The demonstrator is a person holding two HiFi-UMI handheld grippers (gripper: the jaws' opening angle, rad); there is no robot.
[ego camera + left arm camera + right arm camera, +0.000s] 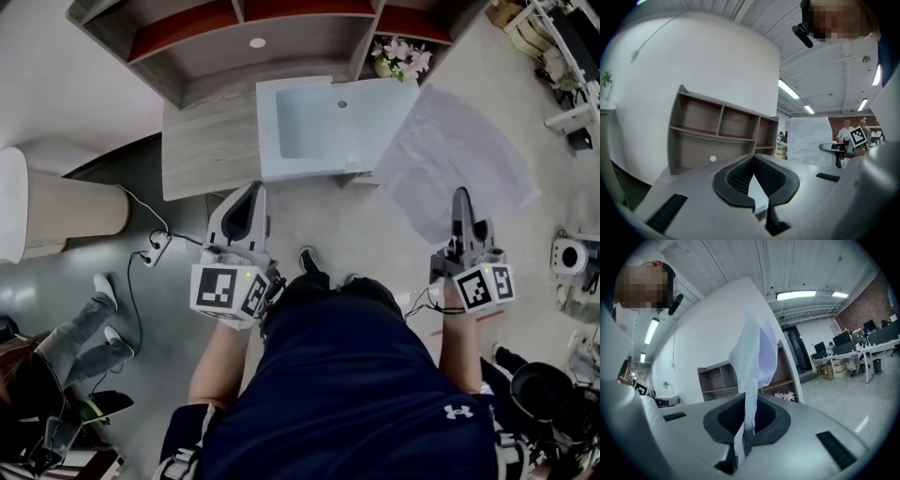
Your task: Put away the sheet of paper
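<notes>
My right gripper (461, 195) is shut on the lower edge of a crumpled white sheet of paper (459, 159), which is held off the floor beside the desk. In the right gripper view the paper (752, 357) rises from between the closed jaws (749, 401) and flops over. My left gripper (247, 194) is held level in front of the desk, and its ribbed pads meet at the tips (753, 158) with nothing between them. From the left gripper view the sheet (808, 140) and the right gripper (829, 147) show off to the right.
A wooden desk (206, 150) carries an open shelf unit (253, 37) and a white shallow tray (328, 127). Pink flowers (401, 58) stand by the shelf. A white cylinder (56, 202), floor cables (155, 248) and another person's legs (75, 328) are at left; office gear (572, 258) at right.
</notes>
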